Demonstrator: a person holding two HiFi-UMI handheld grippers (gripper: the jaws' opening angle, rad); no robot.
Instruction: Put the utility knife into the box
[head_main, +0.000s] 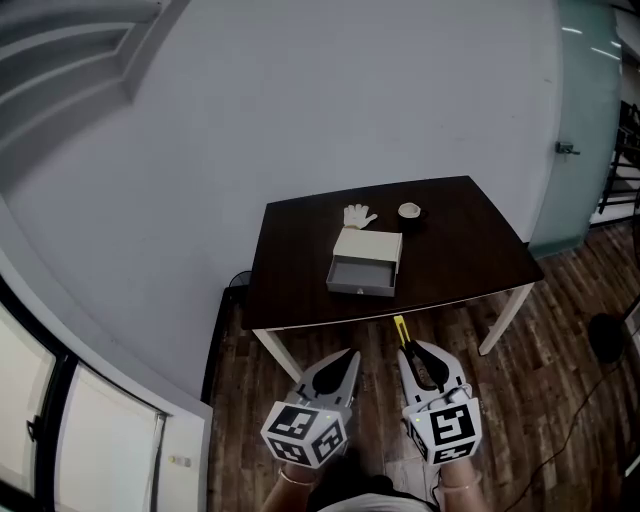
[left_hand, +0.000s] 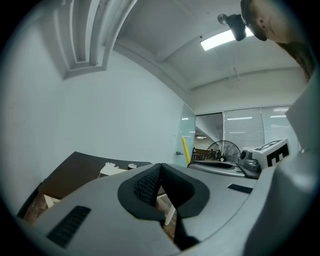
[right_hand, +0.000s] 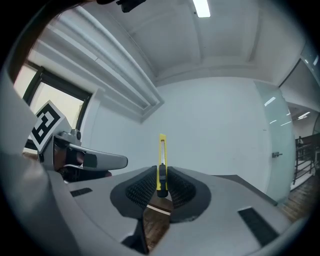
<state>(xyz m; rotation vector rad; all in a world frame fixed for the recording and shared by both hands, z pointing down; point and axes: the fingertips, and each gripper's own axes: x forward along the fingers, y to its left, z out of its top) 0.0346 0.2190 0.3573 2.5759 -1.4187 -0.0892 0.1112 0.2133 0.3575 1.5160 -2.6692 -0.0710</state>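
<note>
A yellow utility knife (right_hand: 161, 162) stands upright between the jaws of my right gripper (right_hand: 161, 183), which is shut on it; in the head view the utility knife (head_main: 401, 331) pokes forward from the right gripper (head_main: 411, 362). My left gripper (head_main: 346, 360) is shut with nothing in it, its pads (left_hand: 150, 184) pressed together. The box (head_main: 365, 262), a small white drawer unit with its drawer pulled open, sits on the dark table (head_main: 480, 250) ahead of both grippers, which hang over the floor short of the table's front edge.
A white glove (head_main: 358, 215) and a small round white thing (head_main: 409, 210) lie behind the box. A grey wall rises behind the table. Wooden floor lies below, a glass door (head_main: 590, 110) stands at the right, and a fan (left_hand: 223, 150) shows in the left gripper view.
</note>
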